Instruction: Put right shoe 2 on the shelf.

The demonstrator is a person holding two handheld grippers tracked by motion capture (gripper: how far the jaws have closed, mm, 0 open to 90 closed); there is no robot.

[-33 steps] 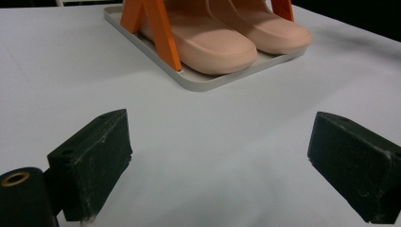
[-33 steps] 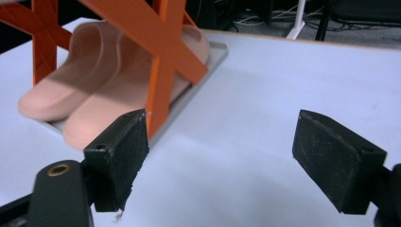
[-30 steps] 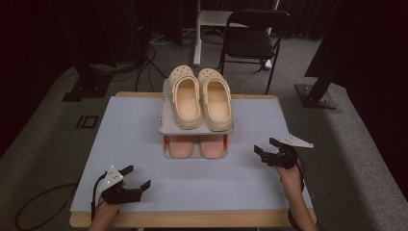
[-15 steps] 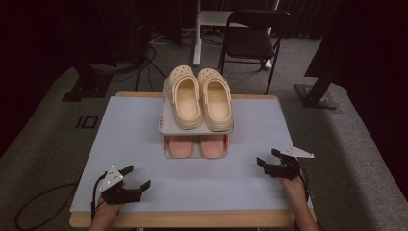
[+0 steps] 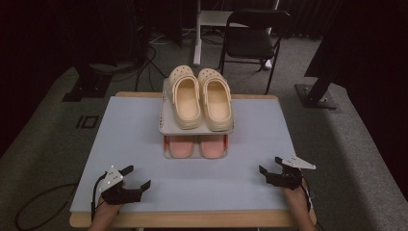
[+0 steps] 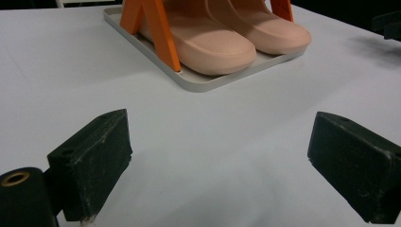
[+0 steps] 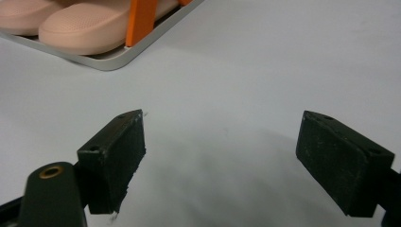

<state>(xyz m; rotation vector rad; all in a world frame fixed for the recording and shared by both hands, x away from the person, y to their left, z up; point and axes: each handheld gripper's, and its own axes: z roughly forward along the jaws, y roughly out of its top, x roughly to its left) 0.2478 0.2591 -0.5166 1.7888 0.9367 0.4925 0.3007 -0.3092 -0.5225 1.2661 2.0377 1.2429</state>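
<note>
My fingers, the black pads of my left gripper (image 5: pixel 135 177), stand spread wide over the pale grey table top (image 5: pixel 120 134) with nothing between them, and the black pads of my right gripper (image 5: pixel 273 165) are parted just as far and equally bare. In the left gripper view my two blocky fingers (image 6: pixel 92 158) sit low above the table surface, one at each side of the picture, with a broad strip of bare table between them. In the right gripper view my fingers (image 7: pixel 114 151) frame the same kind of open stretch of table, their dim shadow lying beneath them.

Ahead of both sets of fingers, well apart from them and between the two, stands a small two-tier shoe rack with light grey trays and orange uprights (image 5: pixel 166 126). Its lower tray (image 6: pixel 198 81) holds a pair of pink rubber slippers (image 6: pixel 222 40), toes pointing toward my fingers, side by side and touching. From my left fingers the rack lies forward and to the right; from my right fingers it lies forward and to the left, with one orange upright (image 7: pixel 139 19) rising beside the nearer slipper.

On the upper tray, beyond and above the slippers, rests a pair of cream perforated clogs (image 5: pixel 201 96), heels nearest me, side by side. A black folding chair (image 5: pixel 252 41) stands on the carpet far beyond the table.
</note>
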